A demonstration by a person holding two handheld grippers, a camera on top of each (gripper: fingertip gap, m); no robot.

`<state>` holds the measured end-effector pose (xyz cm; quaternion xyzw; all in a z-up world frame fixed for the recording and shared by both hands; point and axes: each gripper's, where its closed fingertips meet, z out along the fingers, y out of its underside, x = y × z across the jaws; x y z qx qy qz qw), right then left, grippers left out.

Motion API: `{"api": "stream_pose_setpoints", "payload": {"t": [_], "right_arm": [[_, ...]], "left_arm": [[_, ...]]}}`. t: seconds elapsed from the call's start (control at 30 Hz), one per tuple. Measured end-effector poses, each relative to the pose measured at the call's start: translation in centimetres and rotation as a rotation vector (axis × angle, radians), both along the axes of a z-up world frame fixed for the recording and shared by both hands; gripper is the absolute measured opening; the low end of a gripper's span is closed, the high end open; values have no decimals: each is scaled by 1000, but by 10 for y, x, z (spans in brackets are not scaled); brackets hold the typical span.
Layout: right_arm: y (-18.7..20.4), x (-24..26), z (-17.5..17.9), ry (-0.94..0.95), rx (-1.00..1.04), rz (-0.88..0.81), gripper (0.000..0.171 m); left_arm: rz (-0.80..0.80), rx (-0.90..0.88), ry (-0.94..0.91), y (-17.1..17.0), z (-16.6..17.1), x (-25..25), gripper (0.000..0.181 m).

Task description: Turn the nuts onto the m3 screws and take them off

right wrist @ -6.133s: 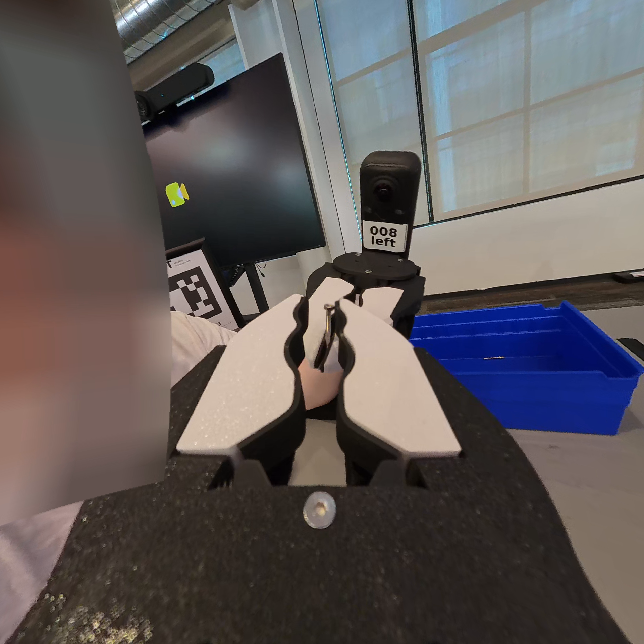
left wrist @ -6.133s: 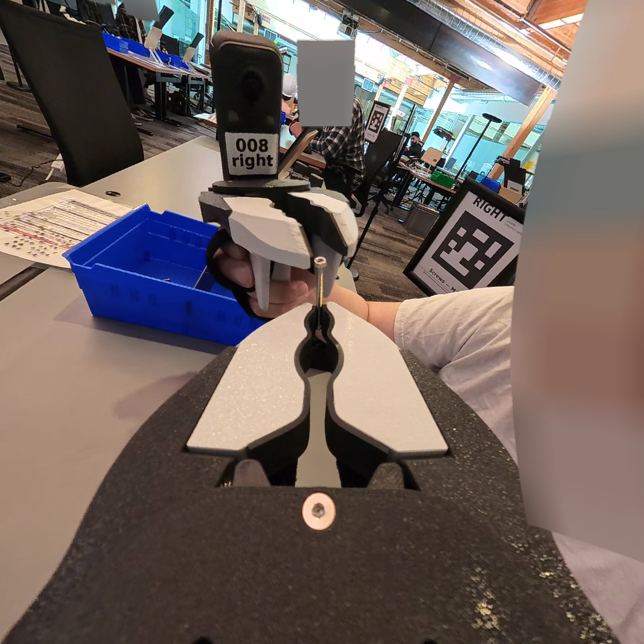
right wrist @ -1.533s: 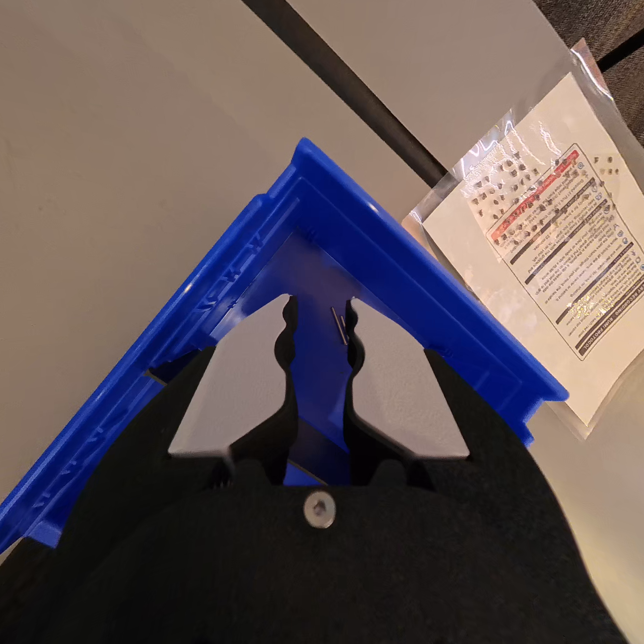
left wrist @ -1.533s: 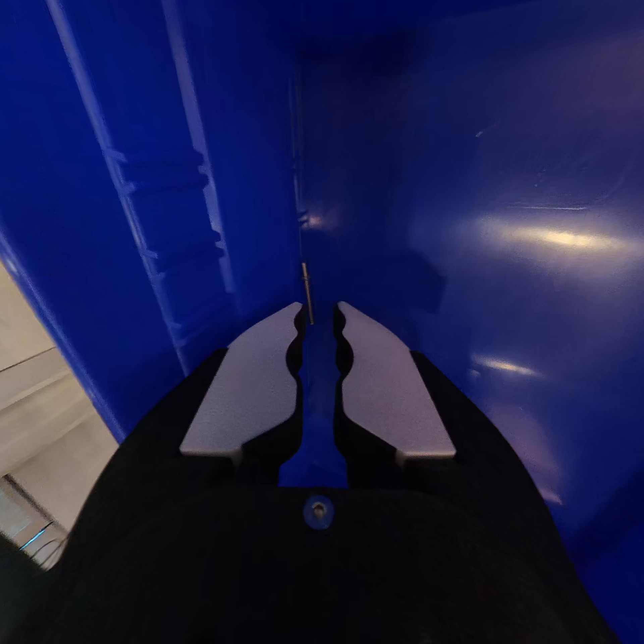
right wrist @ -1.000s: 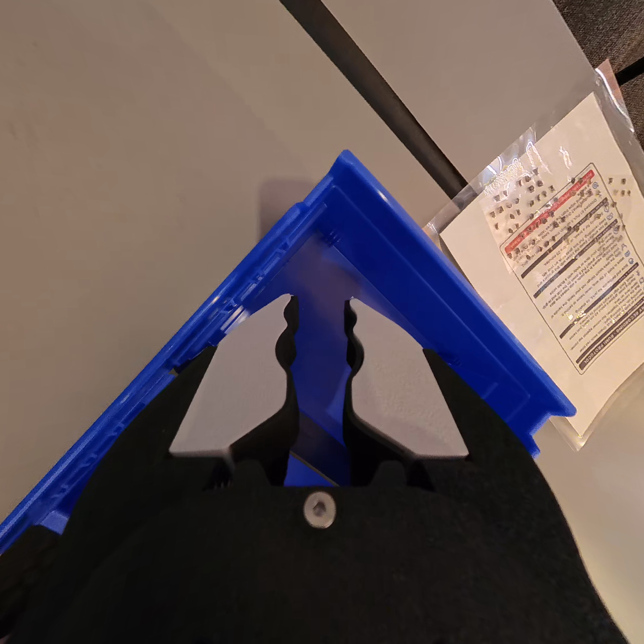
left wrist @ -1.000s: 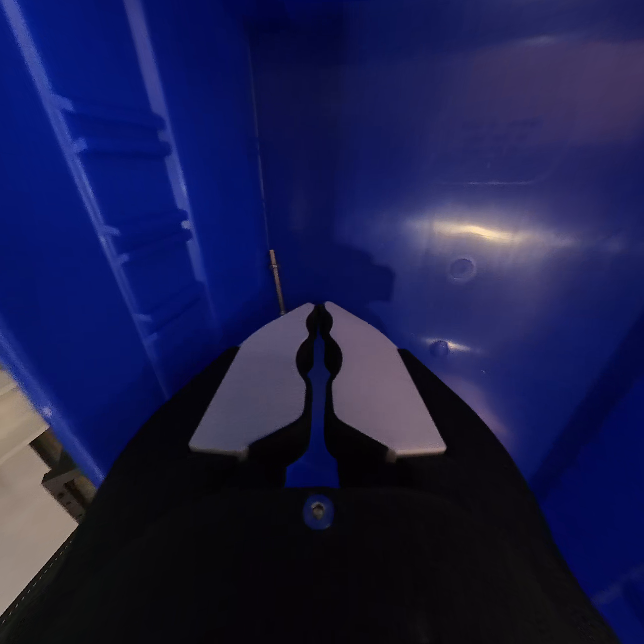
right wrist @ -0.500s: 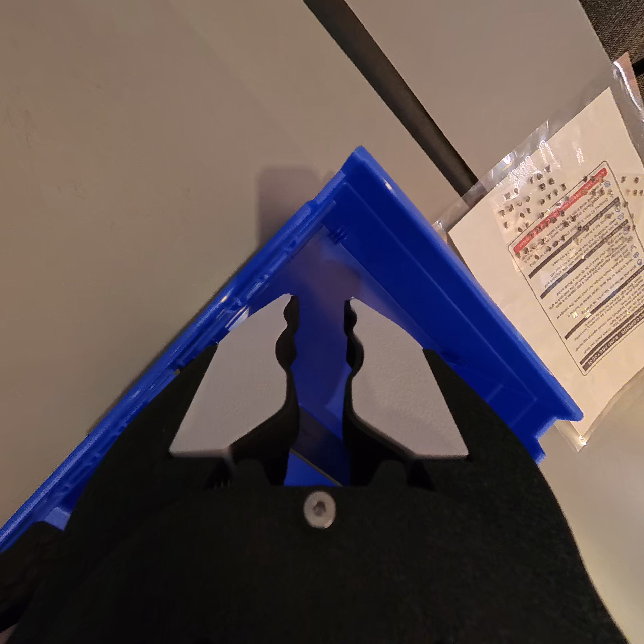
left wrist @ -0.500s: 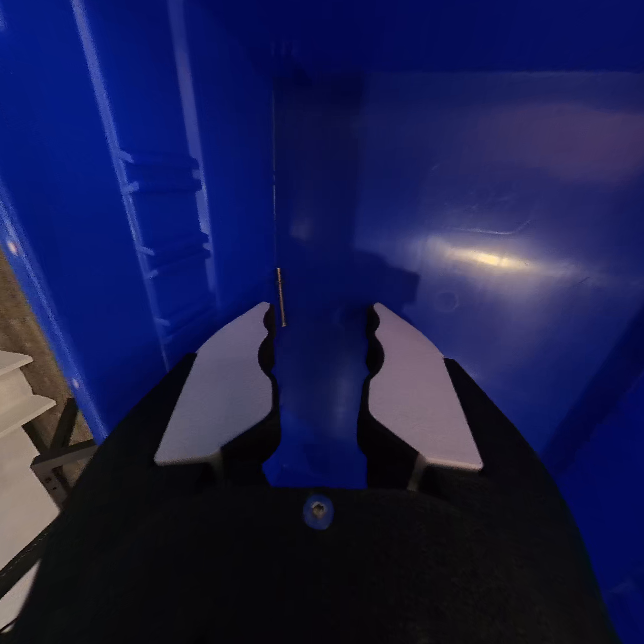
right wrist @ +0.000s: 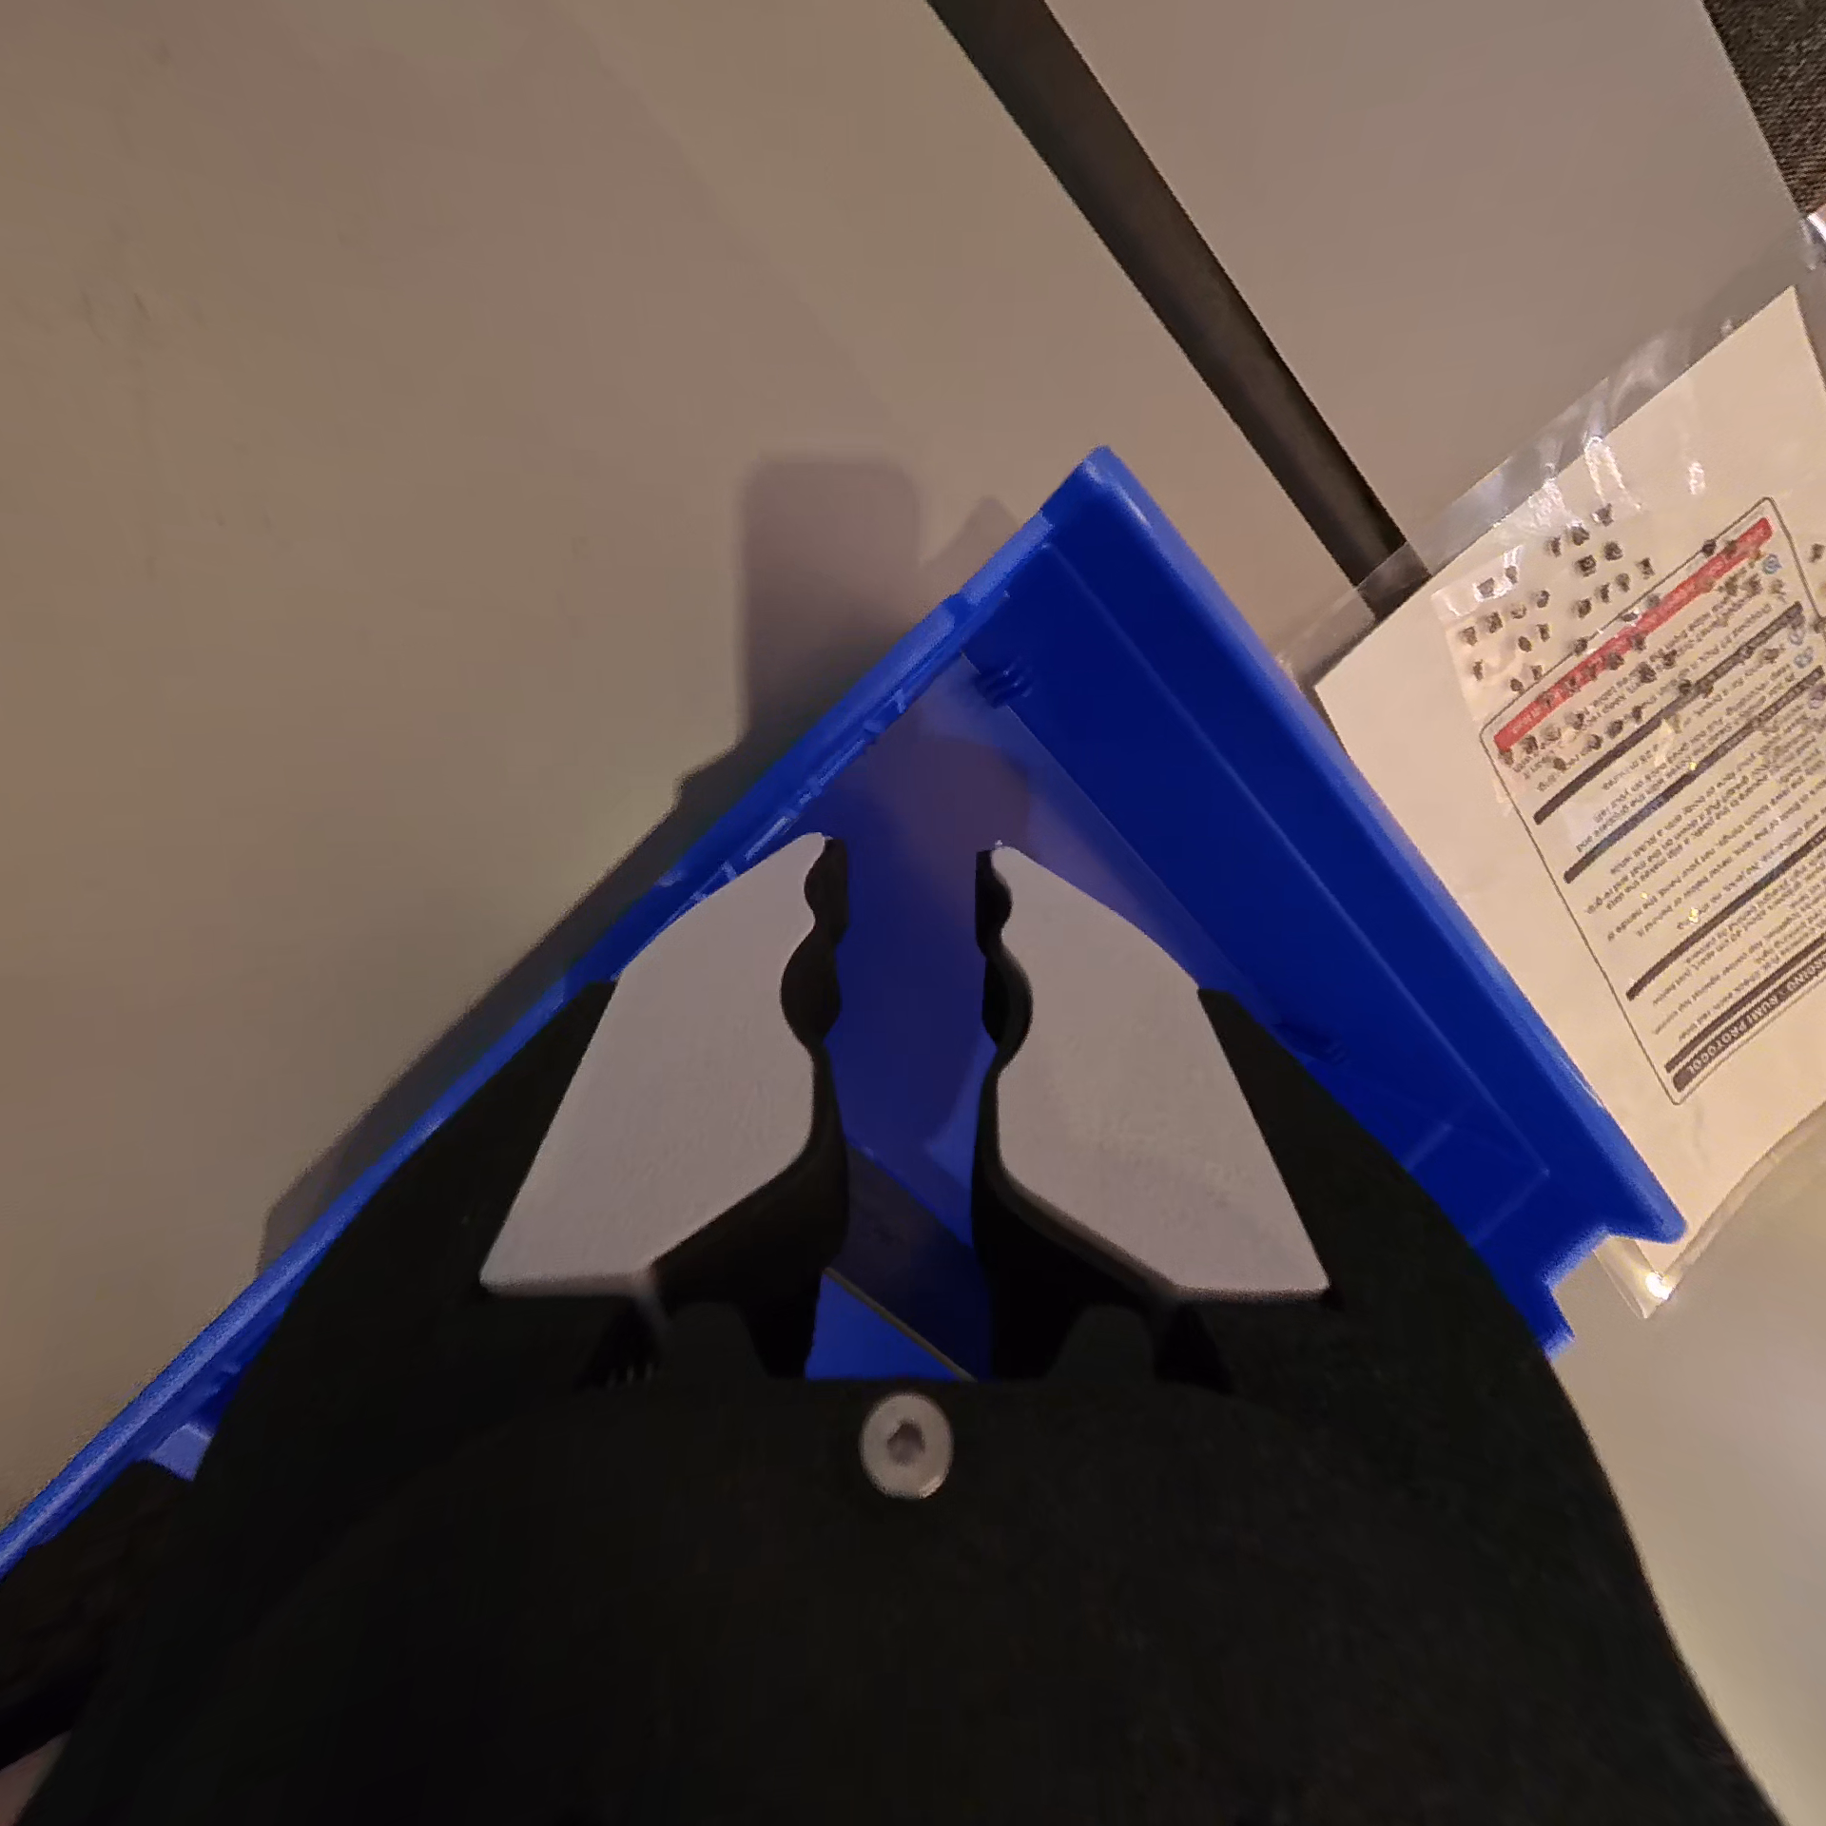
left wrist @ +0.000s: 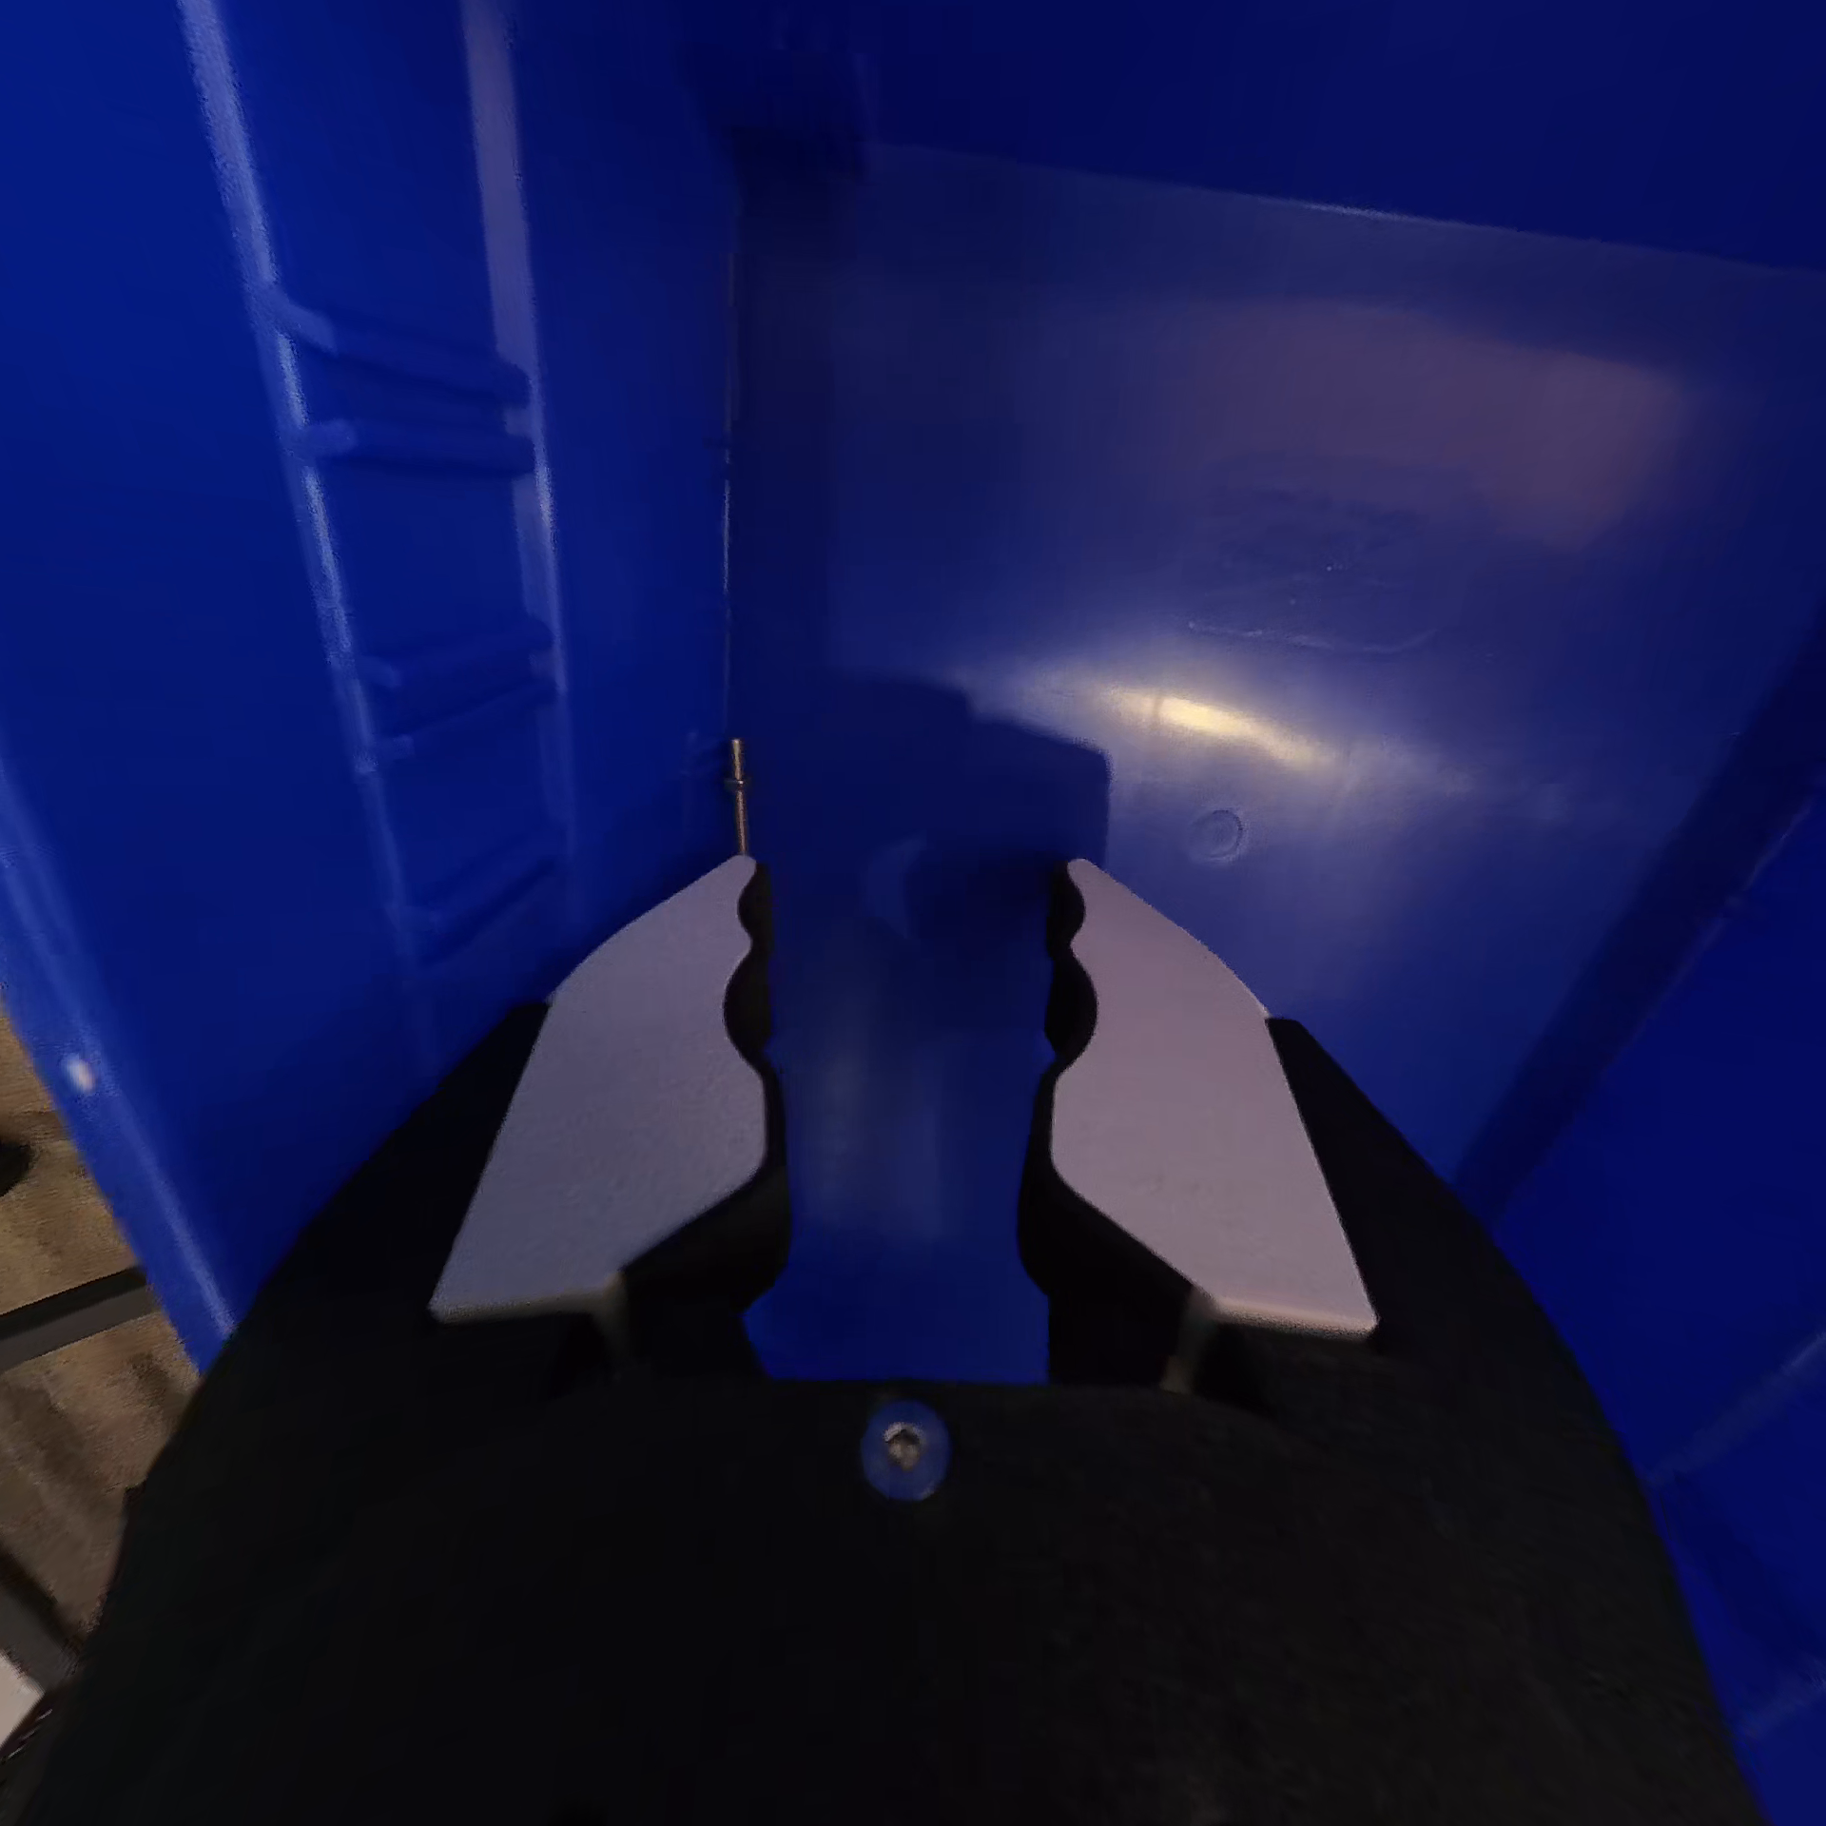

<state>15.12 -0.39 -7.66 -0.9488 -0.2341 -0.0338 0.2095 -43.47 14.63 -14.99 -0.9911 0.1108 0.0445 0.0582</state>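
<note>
Both tools sit at the blue bin, both empty. Left tool (left wrist: 904, 870) is down inside the bin (left wrist: 1285, 494), jaws spread wide, nothing between them, only bin floor showing in the gap. One screw (left wrist: 737, 802) lies on the bin floor right along the base of the bin's left wall, just past the tip of the left finger (left wrist: 632, 1117) and outside the gap; a collar near its far end could be a nut, too small to tell. Beyond that, the far corner of the bin and a light glare on the floor.

Right tool (right wrist: 904, 855) hangs over a corner of the same bin (right wrist: 1235, 820), pointed down, jaws parted with a narrower gap, nothing held; bin interior shows between the fingers (right wrist: 1136, 1117). Past the bin's corner: grey bench (right wrist: 445, 346) with a dark seam running diagonally. Against the bin's right-hand outer wall lies a clear plastic bag (right wrist: 1620, 692) holding a printed sheet and scattered small dark hardware pieces.
</note>
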Motion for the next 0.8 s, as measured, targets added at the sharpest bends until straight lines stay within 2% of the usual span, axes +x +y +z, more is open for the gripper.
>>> {"api": "stream_pose_setpoints", "payload": {"t": [0.17, 0.4, 0.8], "right_arm": [[-1, 0, -4, -6, -18, 5, 25], [-4, -1, -3, 0, -23, 15, 25], [-6, -4, 2, 14, -13, 27, 25]], "left_arm": [[-79, -4, 95, -4, 3, 2, 71], [-104, 33, 26, -2, 1, 4, 69], [-140, 97, 33, -2, 2, 4, 69]]}}
